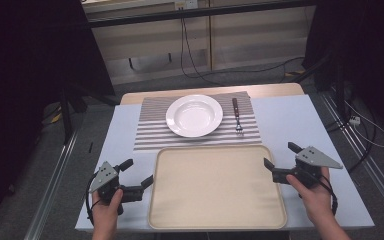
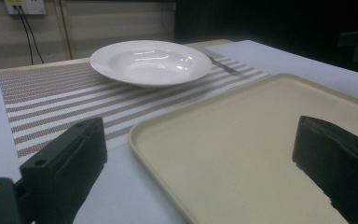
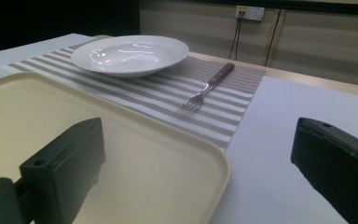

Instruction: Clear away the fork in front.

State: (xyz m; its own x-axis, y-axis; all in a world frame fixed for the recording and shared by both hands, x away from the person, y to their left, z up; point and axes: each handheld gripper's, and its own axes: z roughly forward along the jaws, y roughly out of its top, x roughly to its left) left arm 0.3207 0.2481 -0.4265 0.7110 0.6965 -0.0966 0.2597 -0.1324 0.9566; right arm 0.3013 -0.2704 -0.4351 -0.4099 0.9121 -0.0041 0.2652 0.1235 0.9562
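A beige tray (image 1: 217, 186) lies empty at the near middle of the desk (image 1: 290, 125), its far edge just beside the near edge of a striped placemat (image 1: 150, 127). On the placemat sits a white plate (image 1: 194, 115), upright and empty, and to its right a fork (image 1: 237, 117) with a dark handle lies with its tines pointing toward the near side, apart from the plate.

The left claw (image 1: 139, 172) hovers at the tray's left edge, held in the person's left hand (image 1: 107, 207); its jaws stand wide open with nothing between them. In the left gripper view one jaw is over the bare desk and the other over the tray's near left corner, with the plate (image 2: 151, 61) beyond.

The right claw (image 1: 280, 156) is at the tray's right edge, held in the right hand (image 1: 316, 192), its jaws likewise spread wide and empty. In the right gripper view the tray's corner (image 3: 186, 172) lies between the jaws, with the fork (image 3: 208, 87) and plate (image 3: 129, 54) farther off on the placemat (image 3: 168, 95).
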